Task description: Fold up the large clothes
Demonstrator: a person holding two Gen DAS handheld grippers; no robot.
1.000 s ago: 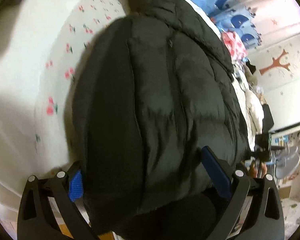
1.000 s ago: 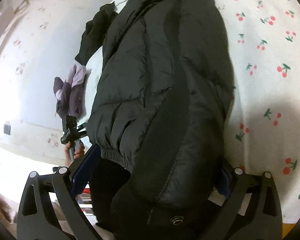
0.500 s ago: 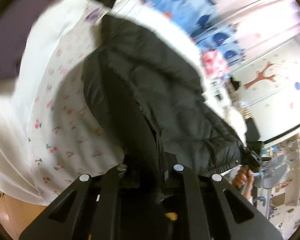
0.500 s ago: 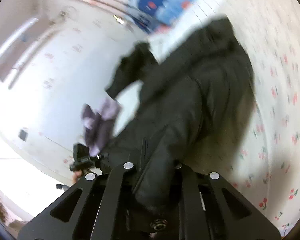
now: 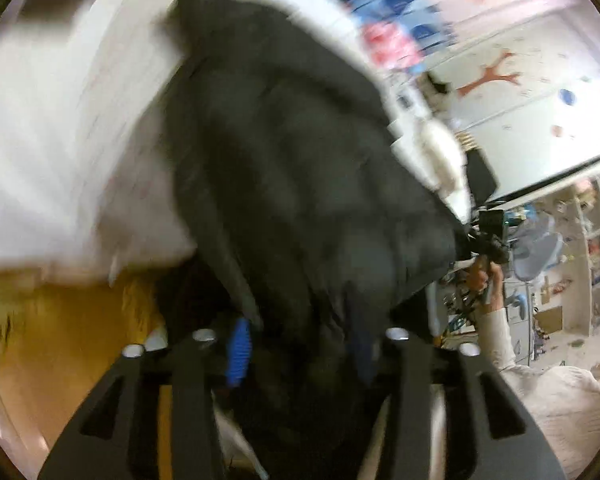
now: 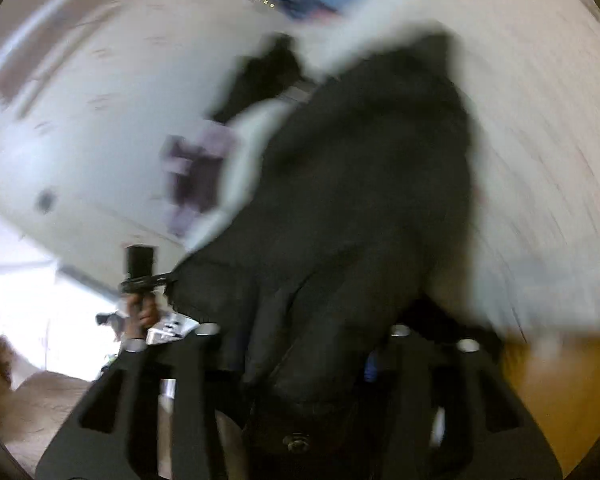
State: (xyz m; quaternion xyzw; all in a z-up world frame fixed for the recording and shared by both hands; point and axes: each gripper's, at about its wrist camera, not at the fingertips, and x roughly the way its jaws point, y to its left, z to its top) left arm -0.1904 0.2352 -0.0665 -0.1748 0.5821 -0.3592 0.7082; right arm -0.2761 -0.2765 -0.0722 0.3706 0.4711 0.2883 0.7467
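A black puffer jacket (image 5: 300, 152) hangs stretched over the white cherry-print bed (image 5: 60, 120), badly blurred in both views. The left gripper (image 5: 300, 352) has its jaws partly apart and opening. Jacket fabric lies between them and the left blue pad (image 5: 238, 350) shows bare. The right gripper (image 6: 304, 360) is also opening, with a thick fold of the jacket (image 6: 360, 200) between its fingers. From each view the other gripper shows at a drawn-out hem corner: the right gripper (image 5: 486, 236) and the left gripper (image 6: 140, 272).
The bed's yellow wooden side (image 5: 60, 340) is just below the left gripper and shows again as the wooden side (image 6: 560, 392). A purple garment (image 6: 196, 176) and a dark one (image 6: 268, 72) lie farther up the bed. Shelves and a fan (image 5: 540, 252) stand at the right.
Both grippers closed on the jacket's hem, pulled back and up from the bed, and now stand partly apart again. The jacket has lifted and stretched toward the cameras.
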